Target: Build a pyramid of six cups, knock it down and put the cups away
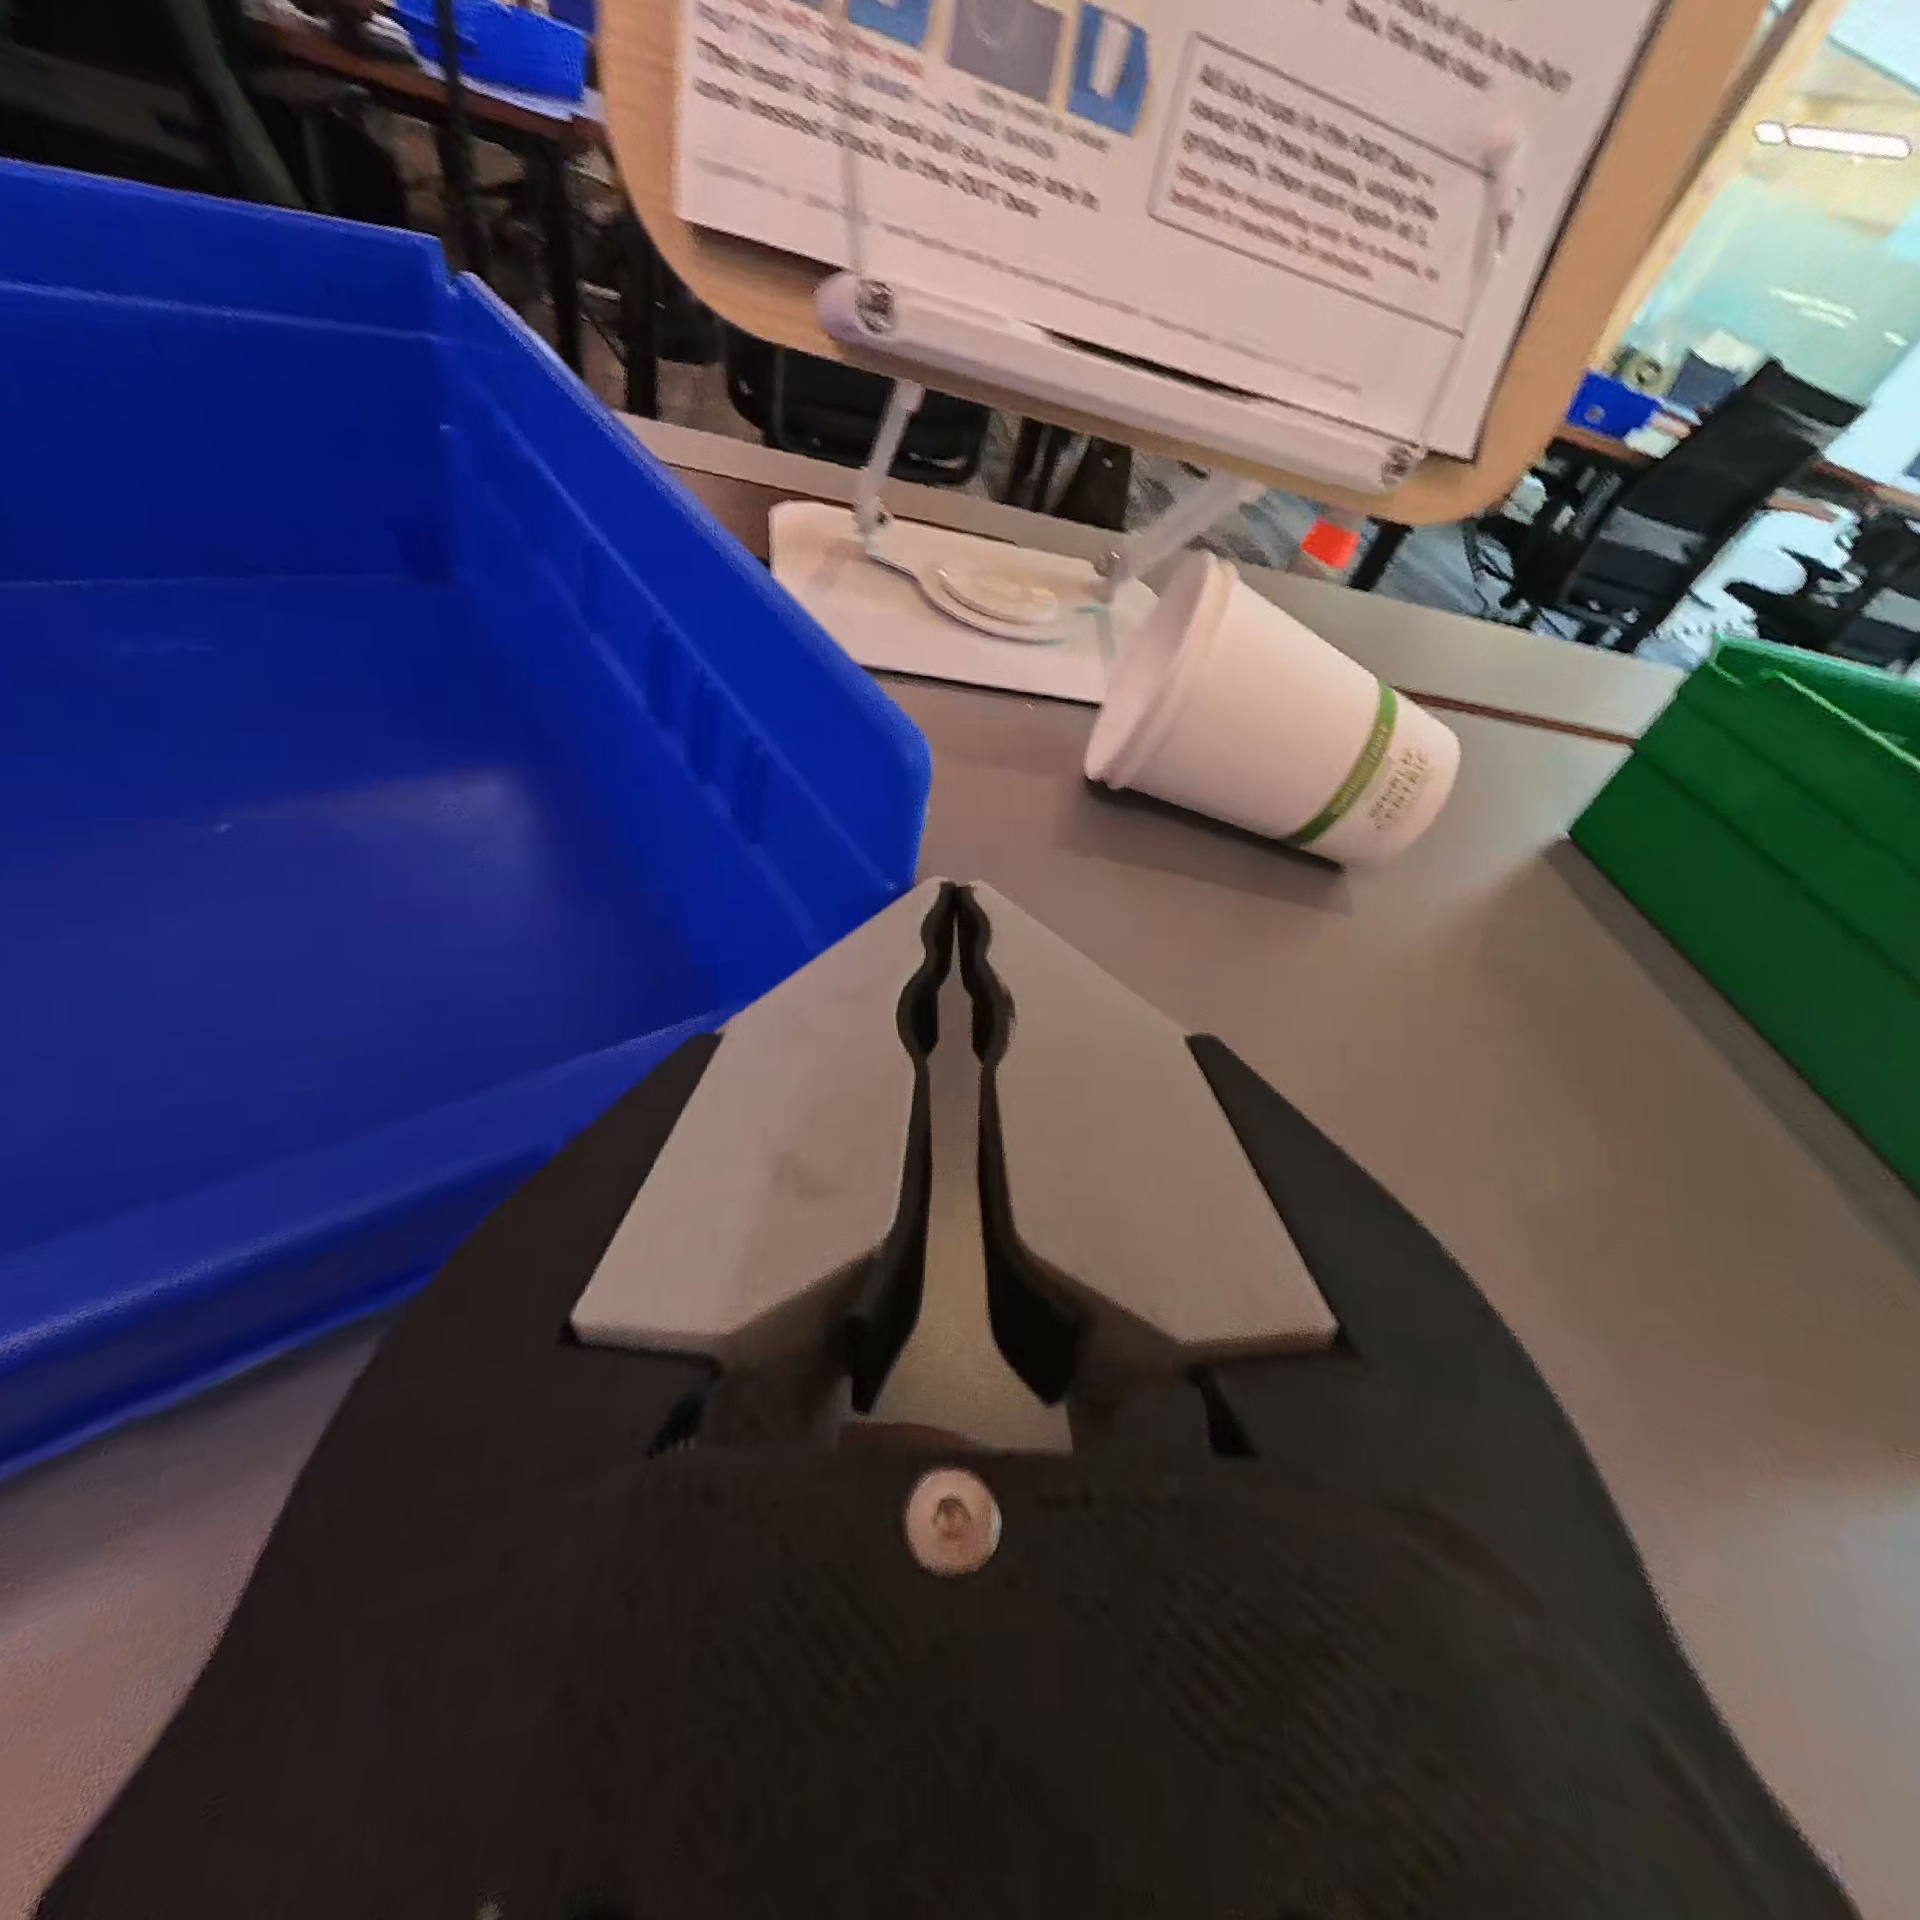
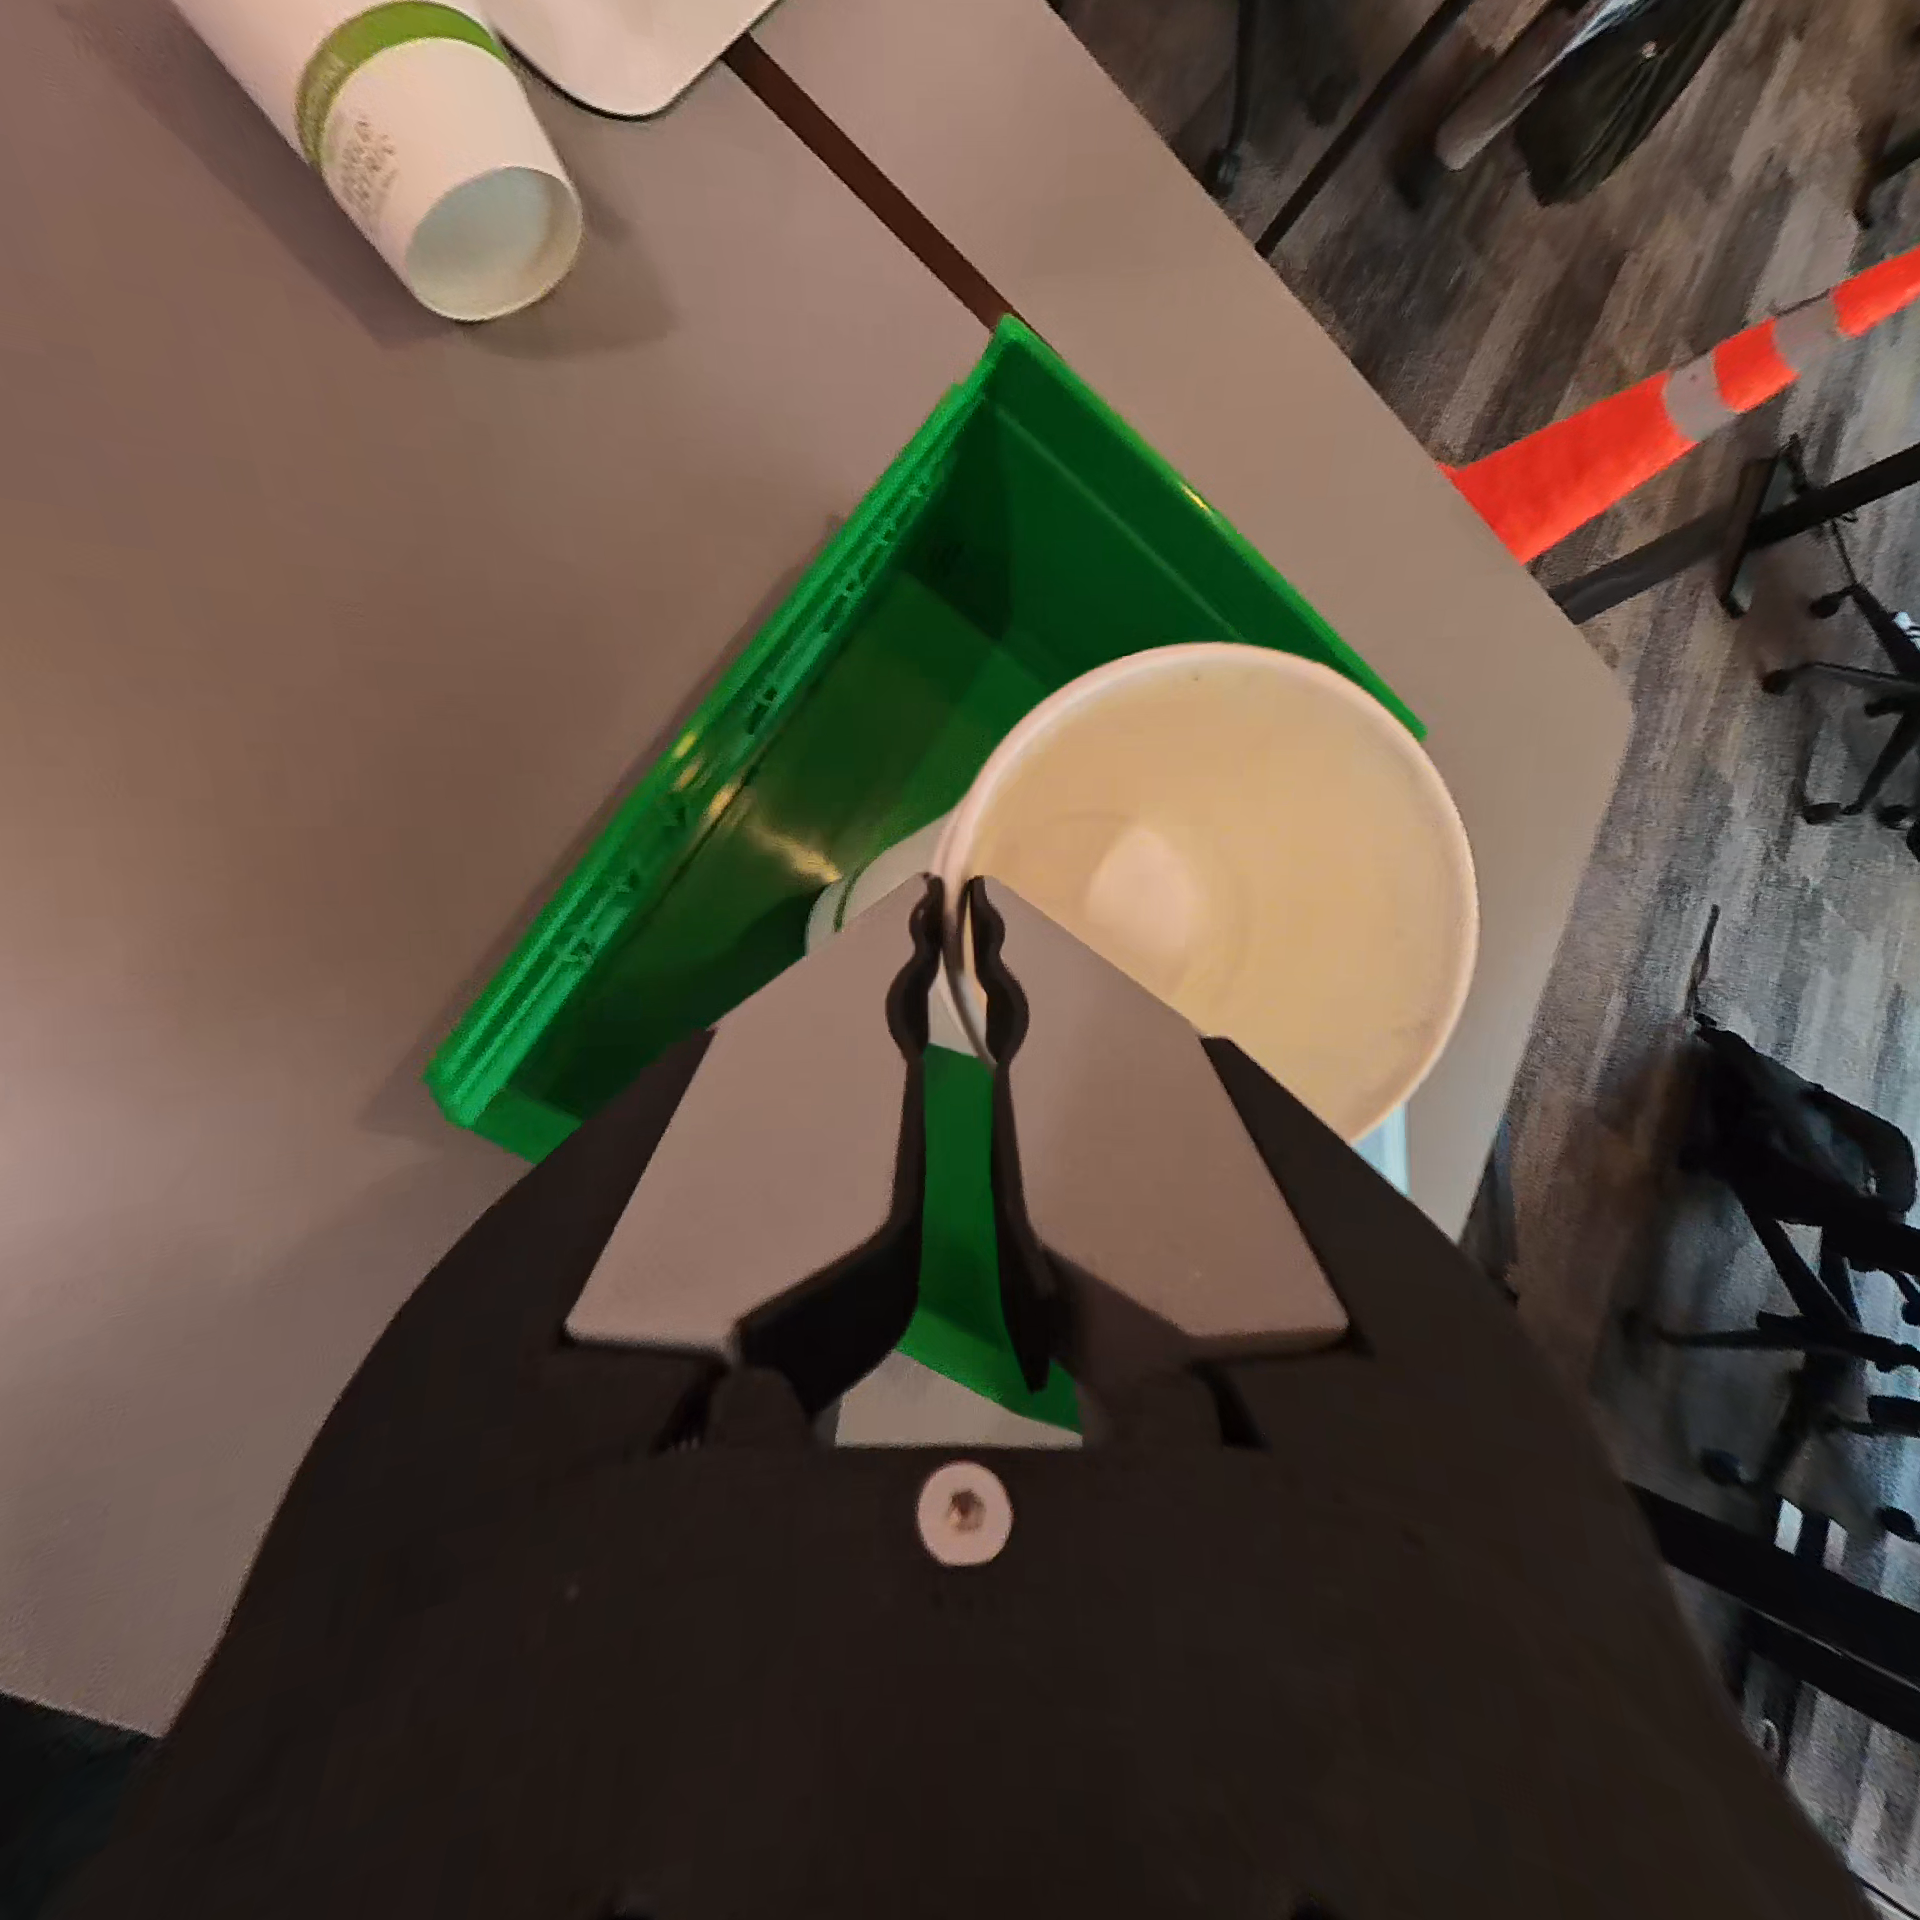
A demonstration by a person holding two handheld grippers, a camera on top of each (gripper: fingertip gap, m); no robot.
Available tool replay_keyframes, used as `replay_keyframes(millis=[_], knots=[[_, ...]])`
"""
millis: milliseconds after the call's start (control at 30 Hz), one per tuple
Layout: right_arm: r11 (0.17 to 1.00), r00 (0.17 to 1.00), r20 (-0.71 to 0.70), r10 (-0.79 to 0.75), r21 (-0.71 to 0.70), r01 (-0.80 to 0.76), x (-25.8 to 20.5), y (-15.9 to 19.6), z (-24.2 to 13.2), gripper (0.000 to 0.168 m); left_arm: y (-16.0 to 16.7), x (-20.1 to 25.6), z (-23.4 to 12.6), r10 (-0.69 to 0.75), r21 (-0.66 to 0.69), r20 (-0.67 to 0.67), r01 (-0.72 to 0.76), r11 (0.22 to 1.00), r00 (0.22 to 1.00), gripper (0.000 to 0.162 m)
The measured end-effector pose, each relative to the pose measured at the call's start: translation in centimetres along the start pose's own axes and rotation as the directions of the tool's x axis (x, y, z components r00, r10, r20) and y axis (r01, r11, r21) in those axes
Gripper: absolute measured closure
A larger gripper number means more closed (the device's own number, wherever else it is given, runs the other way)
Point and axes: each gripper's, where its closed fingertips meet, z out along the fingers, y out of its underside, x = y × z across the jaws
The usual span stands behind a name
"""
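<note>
Paper cup [image 2: 1236,873] hangs mouth-up over the green bin [image 2: 831,665], its rim pinched in the right gripper [image 2: 954,883]. Left gripper [image 1: 961,891] – fingers pressed together, empty – sits beside the blue bin [image 1: 312,727]; another cup [image 1: 1268,717] lies sideways on the grey table [image 1: 1455,1039].

You have print on two things only: a white printed sheet [image 1: 1122,177] with small blue pictures clipped to a tan board on a white stand, and grey lettering beside the green band of the white paper cup [image 1: 1273,738] lying on its side.
</note>
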Motion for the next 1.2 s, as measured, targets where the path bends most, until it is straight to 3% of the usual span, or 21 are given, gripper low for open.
replay_keyframes(millis=[133,200,300,433,567,633,700,767,800,867,933,1033,1133,1200], knots=[[1.000,0.996,0.090,-0.001,-0.019,0.003,-2.7,-0.3,0.5,0.162,-1.3,-4.3,-1.0,-0.061,0.093,0.216,0.041,0.995,0.974,0.162],[0.997,0.998,0.064,-0.016,-0.071,0.021,-2.7,0.3,0.7,0.160,-2.0,-5.8,-1.8,-0.094,0.149,0.272,0.054,0.987,0.958,0.162],[0.993,0.999,0.009,-0.052,-0.110,0.053,-1.9,0.8,0.7,0.148,-2.9,-5.3,-2.3,-0.142,0.206,0.192,0.102,0.973,0.971,0.132],[0.995,1.000,-0.003,-0.022,-0.099,0.022,-1.5,0.9,0.5,0.145,-3.1,-3.6,-2.2,-0.153,0.209,0.112,0.128,0.969,0.982,0.118],[0.986,0.992,-0.119,0.034,0.168,-0.014,-1.1,-2.6,-2.6,0.146,-4.8,-1.1,-3.0,-0.036,0.292,0.068,0.015,0.956,0.997,0.113],[0.945,0.997,-0.003,0.071,0.320,-0.066,-4.6,-4.5,-4.1,0.145,-5.1,0.7,-3.1,0.060,0.312,0.056,-0.075,0.947,0.997,0.113],[0.903,0.973,0.220,0.066,0.403,-0.152,-10.4,-5.8,-5.0,0.141,-4.8,3.1,-2.9,0.168,0.305,0.010,-0.164,0.938,0.986,0.112],[0.867,0.910,0.416,0.006,0.451,-0.211,-16.3,-6.5,-5.5,0.135,-3.6,6.3,-2.6,0.263,0.281,-0.099,-0.227,0.933,0.960,0.119],[0.841,0.897,0.442,-0.018,0.492,-0.225,-18.2,-6.8,-5.5,0.135,-2.6,8.0,-2.4,0.289,0.253,-0.180,-0.239,0.937,0.940,0.121],[0.775,0.910,0.412,-0.040,0.588,-0.232,-20.5,-7.3,-4.6,0.144,-0.8,10.7,-2.2,0.260,0.189,-0.334,-0.206,0.960,0.906,0.119],[0.761,0.925,0.378,-0.033,0.610,-0.222,-22.2,-7.2,-2.0,0.147,0.9,12.2,-1.9,0.189,0.089,-0.444,-0.167,0.982,0.876,0.115],[0.786,0.927,0.370,-0.058,0.590,-0.186,-23.9,-6.5,2.1,0.147,2.3,11.4,-0.8,0.157,-0.003,-0.423,-0.175,0.985,0.892,0.110],[0.823,0.972,0.232,-0.038,0.559,-0.101,-22.3,-5.2,5.6,0.155,2.2,10.6,-0.5,0.137,-0.019,-0.394,-0.157,0.987,0.909,0.110],[0.845,0.958,0.286,-0.001,0.513,-0.152,-22.4,-4.5,6.5,0.141,2.4,10.7,-0.4,0.135,-0.033,-0.399,-0.162,0.986,0.907,0.108]])
